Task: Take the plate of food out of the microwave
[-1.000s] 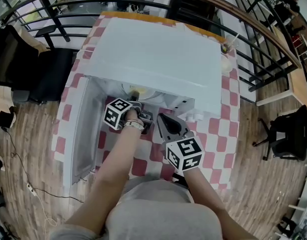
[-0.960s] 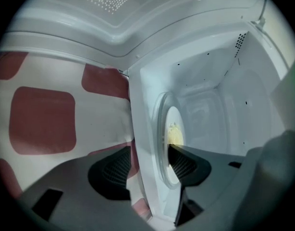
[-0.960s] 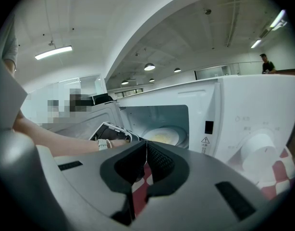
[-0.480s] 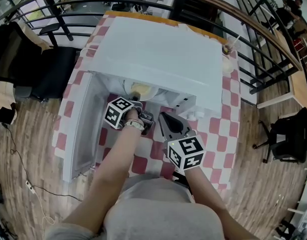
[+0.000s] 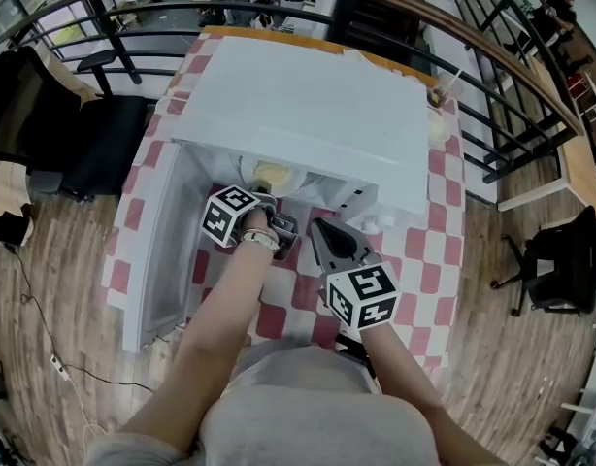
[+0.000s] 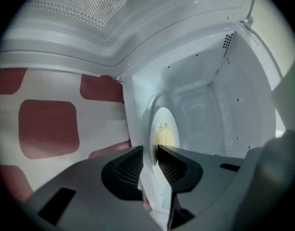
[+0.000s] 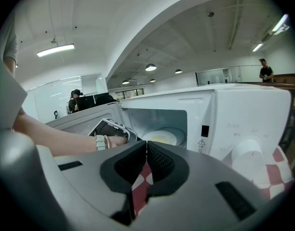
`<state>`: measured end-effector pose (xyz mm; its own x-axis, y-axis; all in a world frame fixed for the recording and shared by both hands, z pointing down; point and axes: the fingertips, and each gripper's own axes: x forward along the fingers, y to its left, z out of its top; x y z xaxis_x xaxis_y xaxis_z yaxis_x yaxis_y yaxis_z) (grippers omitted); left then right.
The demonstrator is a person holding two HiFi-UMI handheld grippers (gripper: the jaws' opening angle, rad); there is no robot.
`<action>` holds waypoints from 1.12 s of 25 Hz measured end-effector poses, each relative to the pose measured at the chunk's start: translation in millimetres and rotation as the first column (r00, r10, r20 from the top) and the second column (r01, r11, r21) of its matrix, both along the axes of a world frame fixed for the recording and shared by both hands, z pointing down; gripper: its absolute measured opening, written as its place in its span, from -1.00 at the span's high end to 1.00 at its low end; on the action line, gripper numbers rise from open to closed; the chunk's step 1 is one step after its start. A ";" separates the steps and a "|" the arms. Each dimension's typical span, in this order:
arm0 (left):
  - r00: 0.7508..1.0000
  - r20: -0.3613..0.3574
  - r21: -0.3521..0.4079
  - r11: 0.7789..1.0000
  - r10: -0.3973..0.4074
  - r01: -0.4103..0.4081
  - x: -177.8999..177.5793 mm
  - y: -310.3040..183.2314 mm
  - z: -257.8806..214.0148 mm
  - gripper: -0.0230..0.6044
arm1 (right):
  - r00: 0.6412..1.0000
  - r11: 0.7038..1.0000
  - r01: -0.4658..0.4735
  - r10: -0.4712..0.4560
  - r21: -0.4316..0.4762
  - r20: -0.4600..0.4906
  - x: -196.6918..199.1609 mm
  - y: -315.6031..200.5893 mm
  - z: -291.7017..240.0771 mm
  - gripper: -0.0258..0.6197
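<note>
The white microwave [image 5: 298, 115] stands on the checkered table with its door [image 5: 157, 250] swung open to the left. Inside lies a white plate [image 5: 274, 176] with yellow food. My left gripper [image 5: 266, 198] reaches into the opening. In the left gripper view its jaws [image 6: 150, 150] are closing, and the near rim of the plate [image 6: 163, 131] is caught between the pads. My right gripper [image 5: 317, 227] hovers in front of the microwave, shut and empty [image 7: 146, 146]. From there I see the plate [image 7: 159, 137] and the left gripper [image 7: 109, 129] at the opening.
The microwave's control panel and knob [image 7: 248, 153] are right of the opening. A cup with a straw [image 5: 439, 95] stands at the table's back right. A curved railing [image 5: 492, 37] runs behind the table, and chairs [image 5: 560, 255] stand on the wooden floor.
The left gripper has edged slightly left at the microwave's mouth. The right gripper has stayed where it was.
</note>
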<state>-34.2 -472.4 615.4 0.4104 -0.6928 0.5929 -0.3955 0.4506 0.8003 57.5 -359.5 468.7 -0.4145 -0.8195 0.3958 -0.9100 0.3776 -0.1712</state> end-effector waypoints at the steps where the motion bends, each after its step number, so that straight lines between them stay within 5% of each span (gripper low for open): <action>1: 1.000 -0.002 -0.003 1.000 0.001 -0.001 0.0 0.4 -0.3 0.62 | 1.000 1.000 -0.001 0.001 0.000 -0.001 0.5 0.3 0.0 0.83; 15: 0.999 -0.048 -0.007 1.000 -0.007 0.007 -3.1 4.8 -9.4 0.81 | 1.000 1.000 0.020 -0.020 0.007 -0.009 -3.8 0.4 -4.7 0.83; 28: 0.987 -0.156 0.066 0.997 -0.031 0.042 -1.4 12.8 -23.0 0.89 | 1.000 0.999 0.030 -0.030 0.020 -0.007 -7.9 9.0 -7.9 0.83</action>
<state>-35.6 -459.5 592.4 0.4674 -0.7458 0.4746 -0.2485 0.4044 0.8802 49.6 -350.5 460.8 -0.4365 -0.8144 0.3823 -0.8993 0.4080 -0.1576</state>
